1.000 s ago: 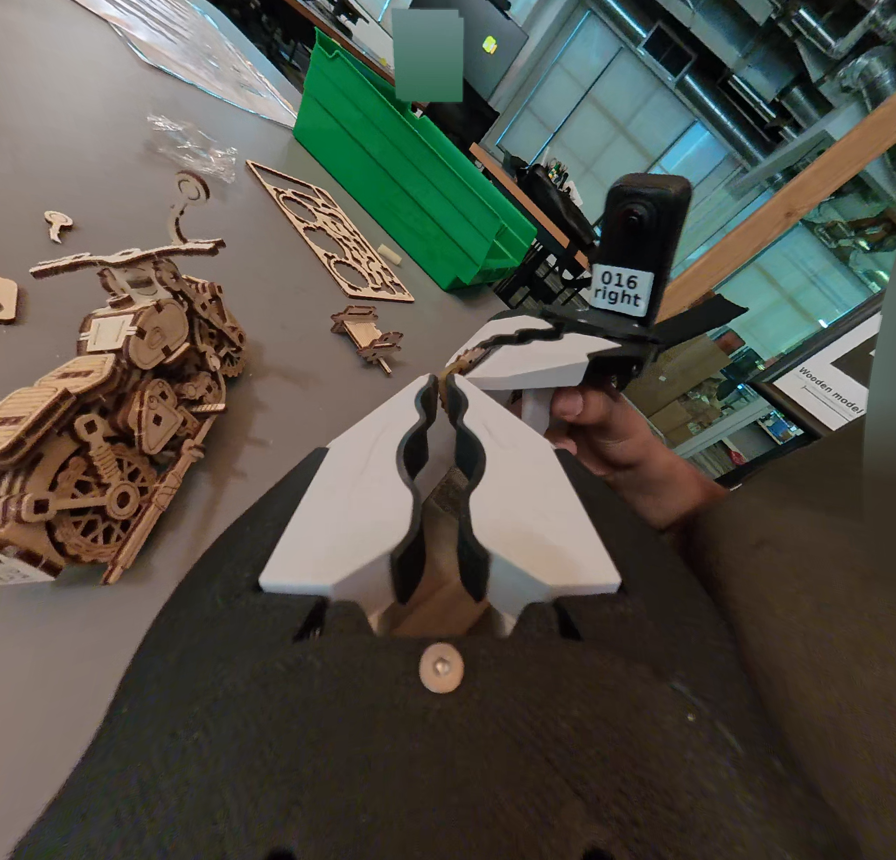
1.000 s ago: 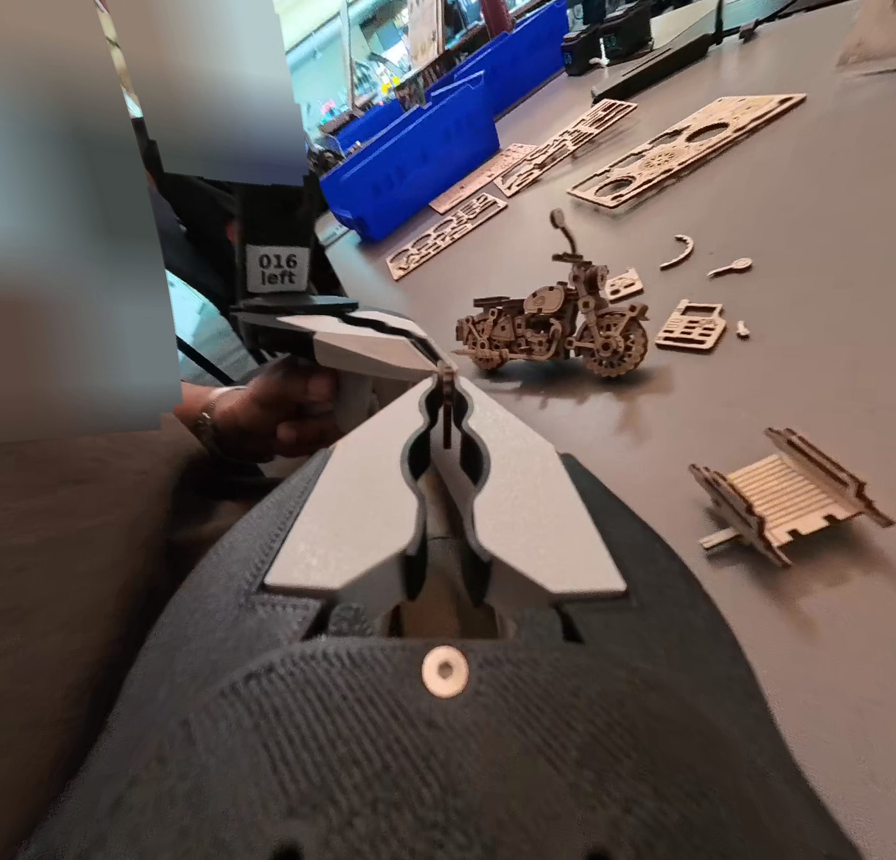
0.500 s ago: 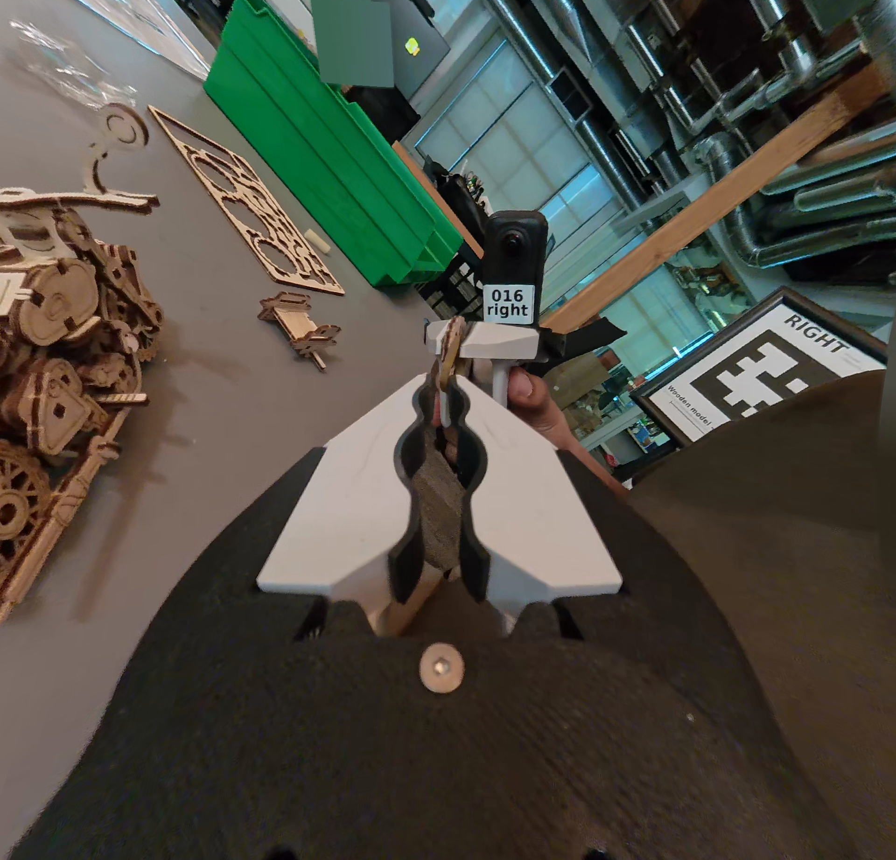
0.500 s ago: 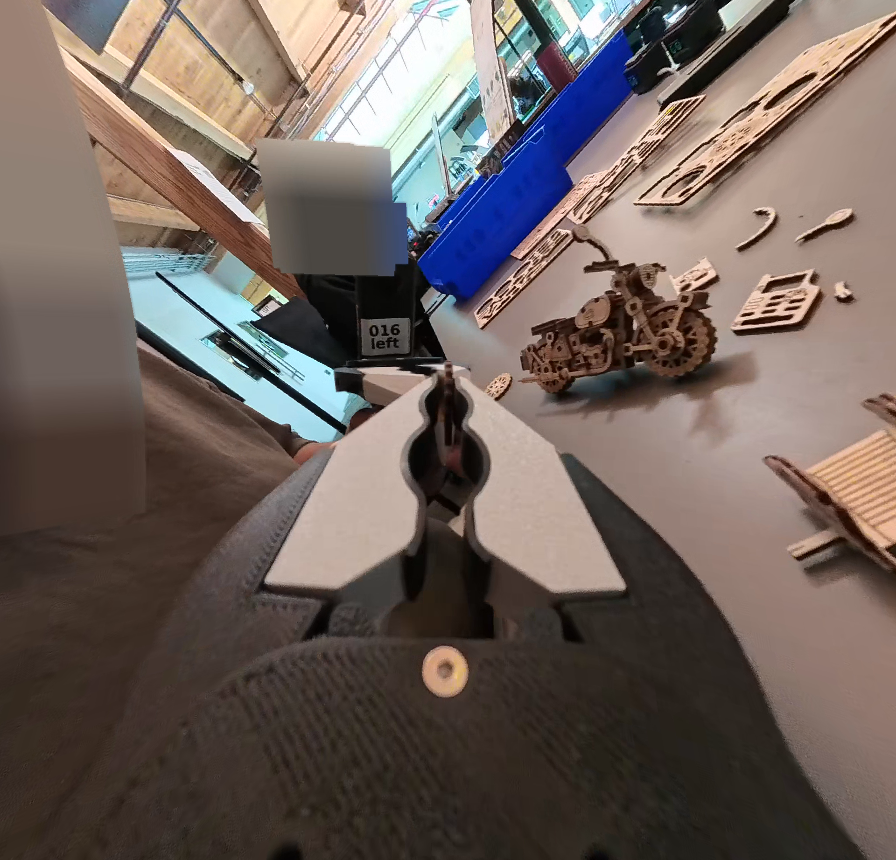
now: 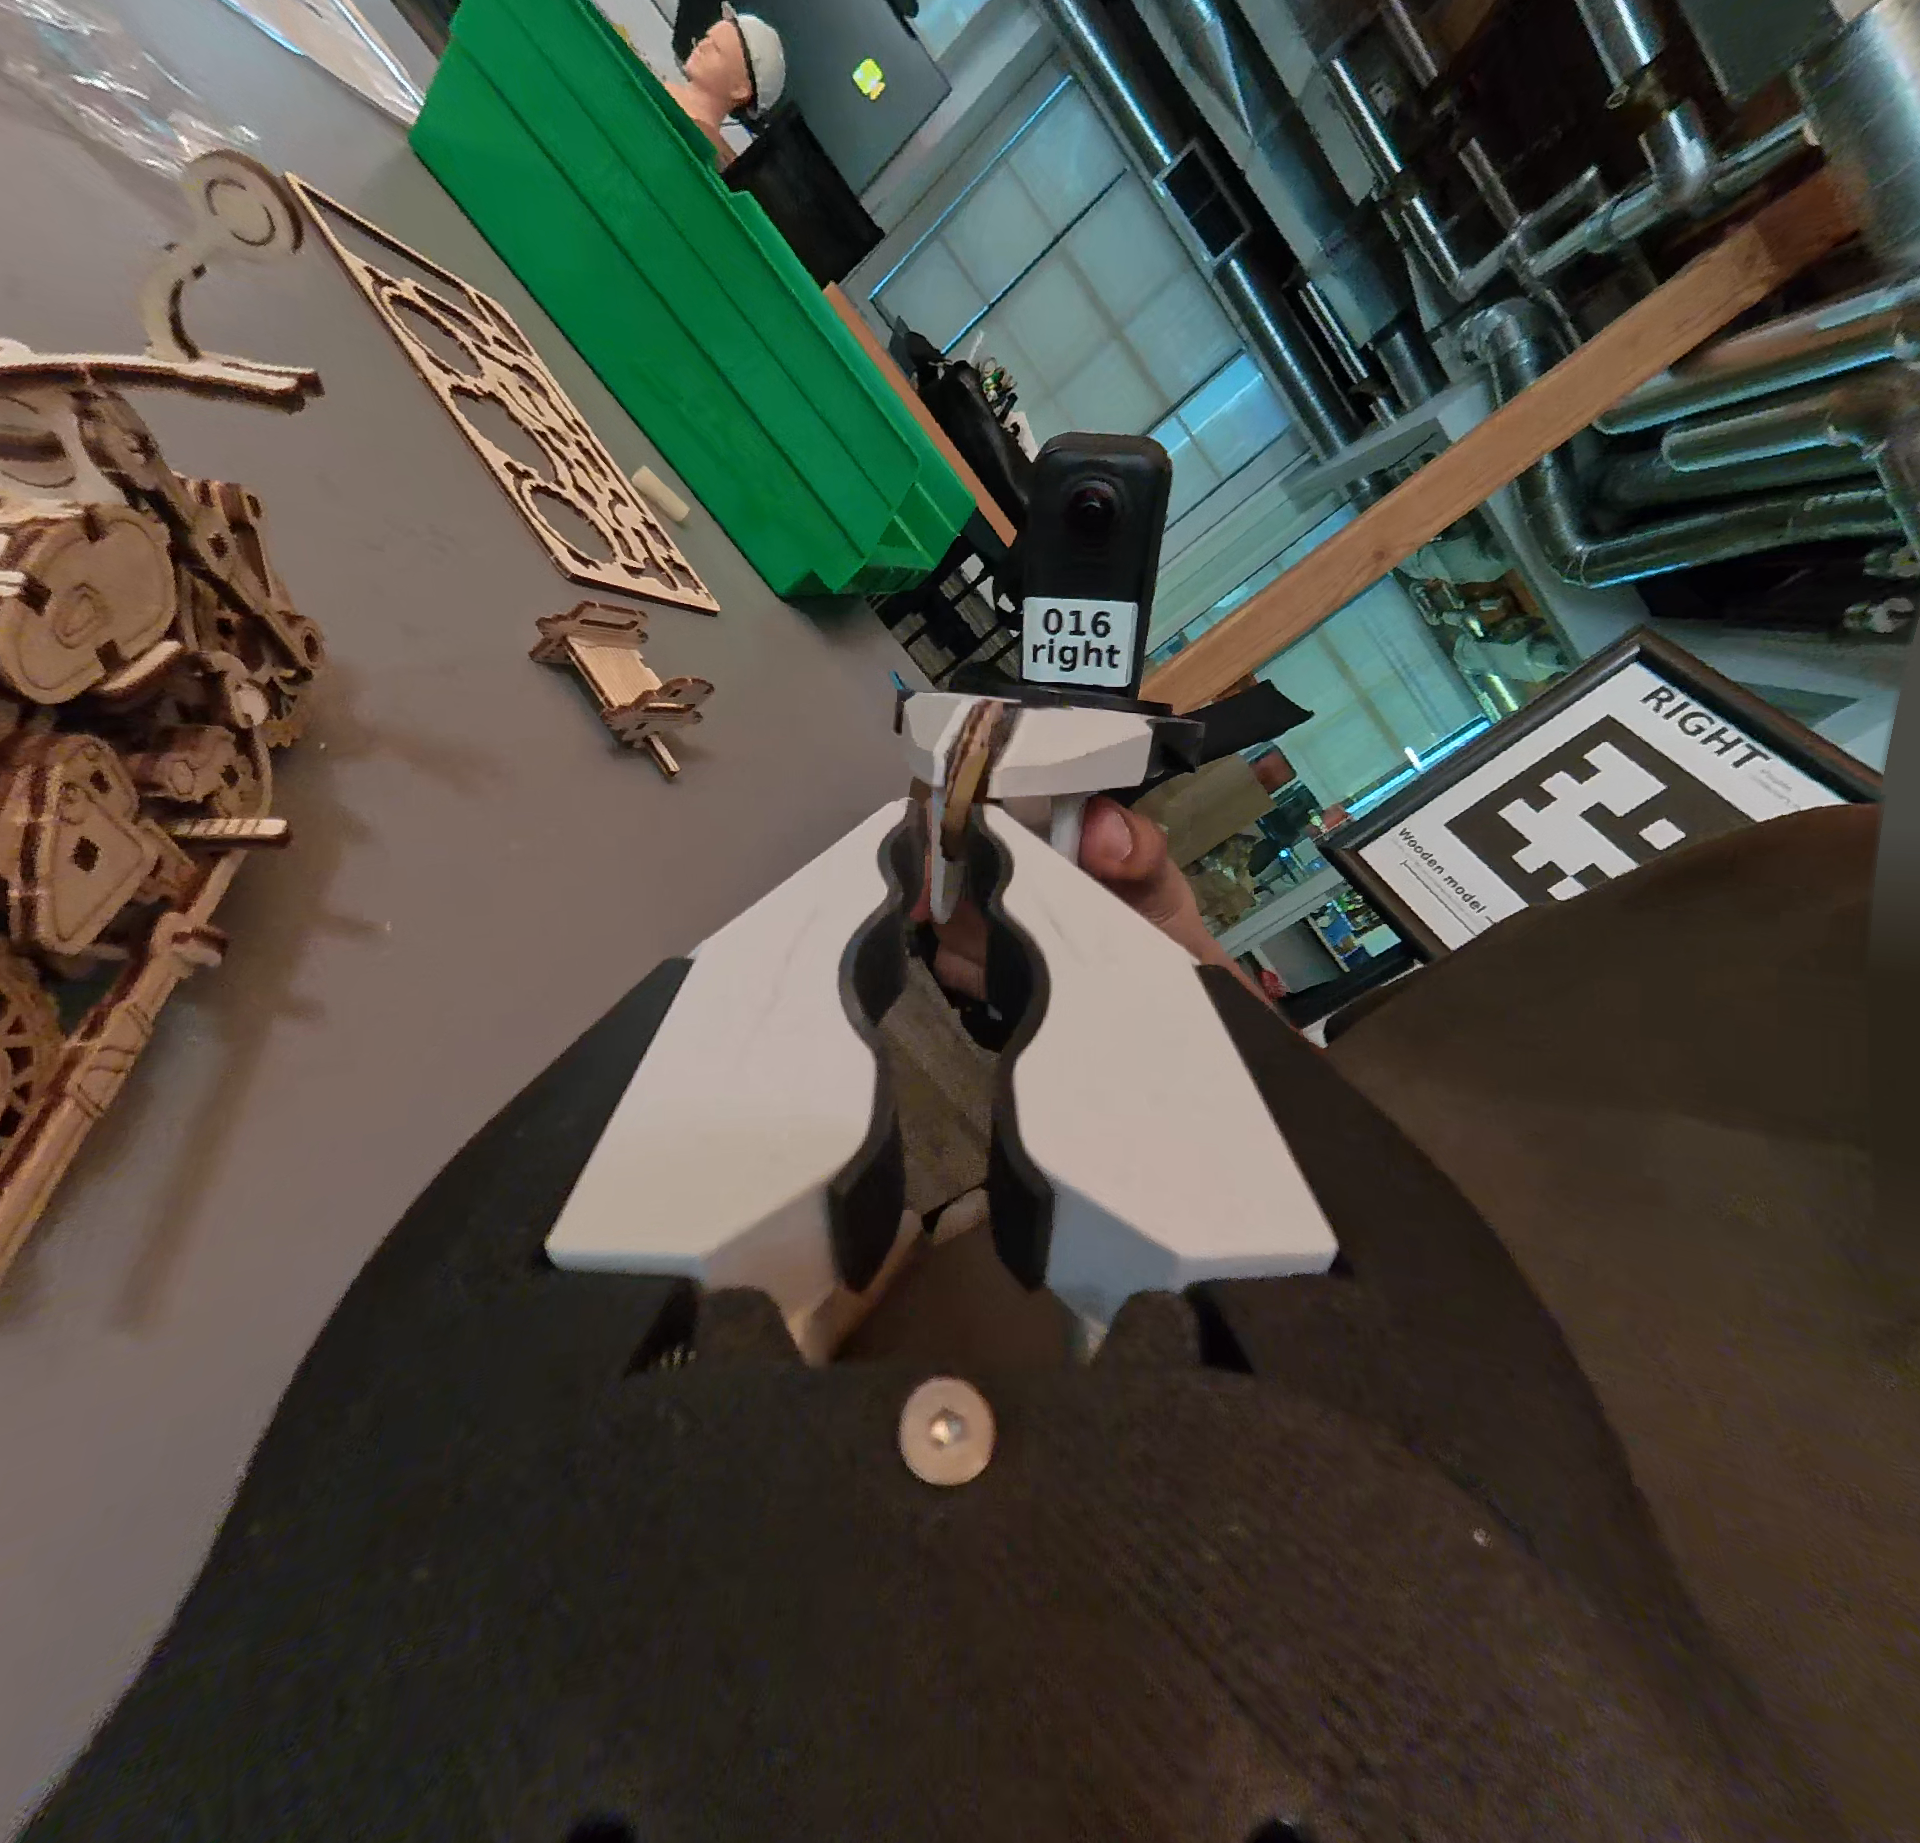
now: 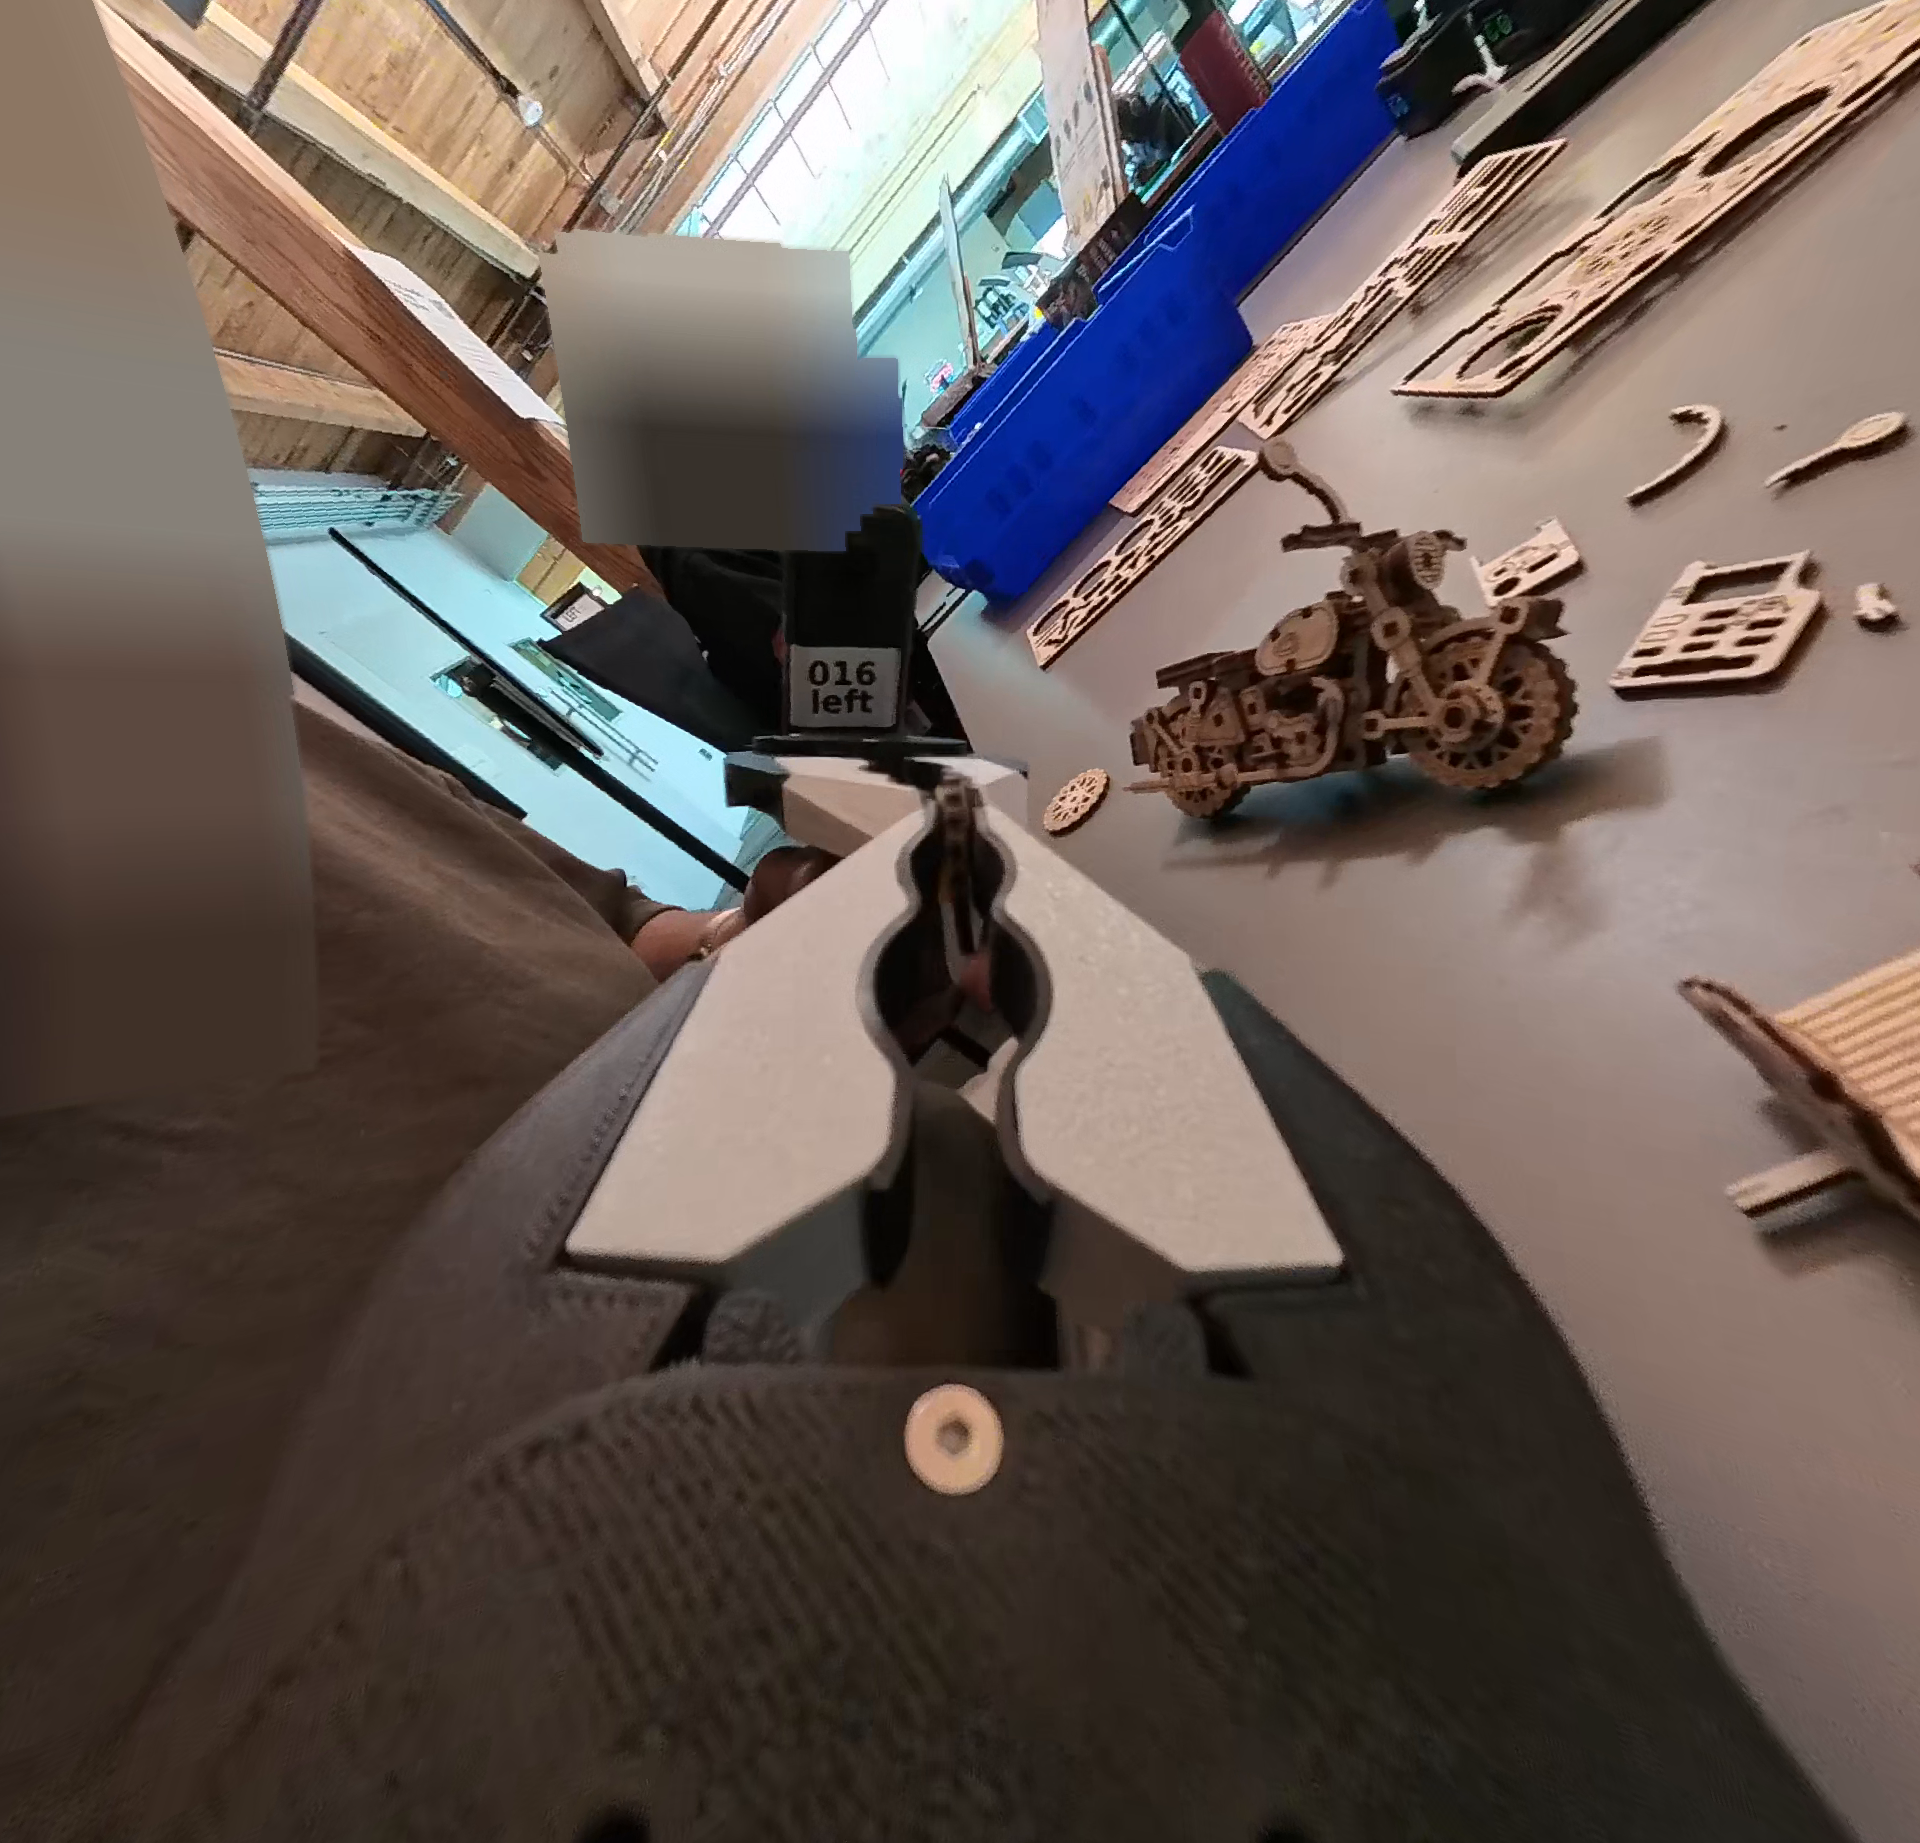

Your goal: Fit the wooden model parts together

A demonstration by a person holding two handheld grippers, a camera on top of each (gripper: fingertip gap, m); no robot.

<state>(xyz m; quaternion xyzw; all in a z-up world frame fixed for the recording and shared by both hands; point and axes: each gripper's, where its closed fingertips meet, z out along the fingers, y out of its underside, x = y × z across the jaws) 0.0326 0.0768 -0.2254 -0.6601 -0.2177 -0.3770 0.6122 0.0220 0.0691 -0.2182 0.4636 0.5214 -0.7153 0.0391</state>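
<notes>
My left gripper [image 5: 951, 819] is shut on a small flat wooden part [image 5: 948, 863], held in the air above the grey table [image 5: 436, 858]. My right gripper [image 6: 951, 819] is shut on another small wooden part [image 6: 951, 863]. The two grippers face each other tip to tip, and the parts meet between the tips. The right gripper also shows in the left wrist view [image 5: 971, 754], holding a rounded wooden piece [image 5: 975, 744]. The left gripper also shows in the right wrist view [image 6: 914, 780]. How the two parts join is hidden by the fingers.
A wooden motorcycle model [image 6: 1351, 692] stands on the table, also at the left of the left wrist view [image 5: 104, 702]. A small gear disc [image 6: 1075, 801], a ribbed sub-assembly [image 6: 1839, 1097], a grid panel [image 6: 1714, 624], cut-out sheets [image 5: 520, 422], a green bin [image 5: 675, 266] and blue bins [image 6: 1091, 391] lie around. The grid panel [image 6: 1714, 624] is about 15 cm from both grippers' fingertips.
Both grippers swung from angled beside each other to facing tip to tip, and tilted up off the table. Both have stayed shut on their parts.
</notes>
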